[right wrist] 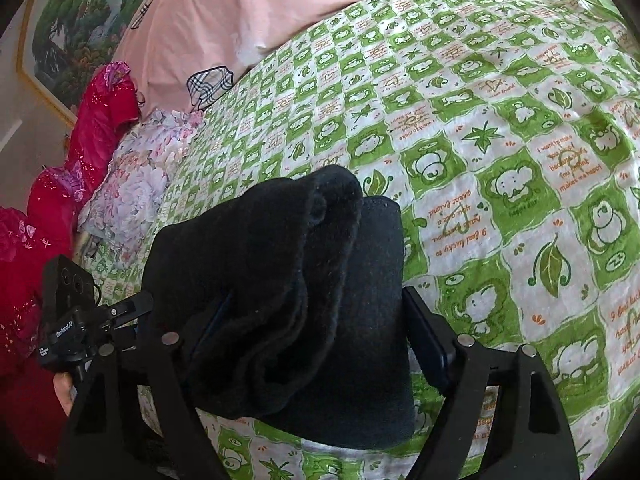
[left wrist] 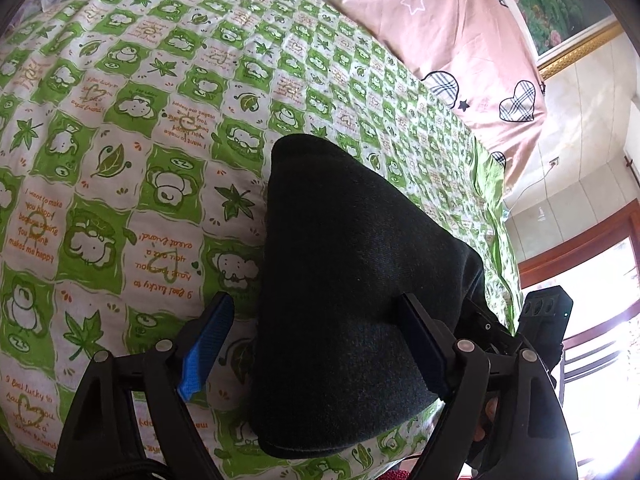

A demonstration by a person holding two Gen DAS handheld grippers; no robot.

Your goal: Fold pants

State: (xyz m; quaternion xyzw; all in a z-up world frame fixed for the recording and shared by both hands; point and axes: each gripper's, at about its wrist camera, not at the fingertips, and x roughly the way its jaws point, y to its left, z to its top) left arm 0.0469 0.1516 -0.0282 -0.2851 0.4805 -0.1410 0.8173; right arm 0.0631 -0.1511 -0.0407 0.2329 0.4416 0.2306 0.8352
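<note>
Black pants (left wrist: 340,300), folded into a thick compact bundle, are seen lying on the bed (left wrist: 120,160), on a green-and-white checked sheet printed with cartoon animals and leaves. In the right wrist view the pants (right wrist: 300,288) show stacked folded layers, a fuzzy rolled edge on top and a smoother layer underneath.

Left gripper (left wrist: 320,344): jaws held wide apart, astride the near end of the bundle. The blue-padded finger (left wrist: 208,344) is clear of the fabric, with sheet visible between it and the pants; the other finger lies against or just beside the bundle's edge, contact cannot be told. No clamping is seen.

Right gripper (right wrist: 308,340): jaws apart, straddling the bundle. One finger is mostly hidden behind the fuzzy layers; the other finger (right wrist: 428,344) sits just beside the bundle's flank. Pressing on the cloth cannot be confirmed, so the jaws are read as not clamped.

A pink quilt (left wrist: 440,32) with plaid hearts and stars lies at the far side of the bed. A floral pillow (right wrist: 136,184) and red glittery fabric (right wrist: 92,132) are seen near the bed's edge. A framed landscape painting (left wrist: 560,4) hangs on the wall.
</note>
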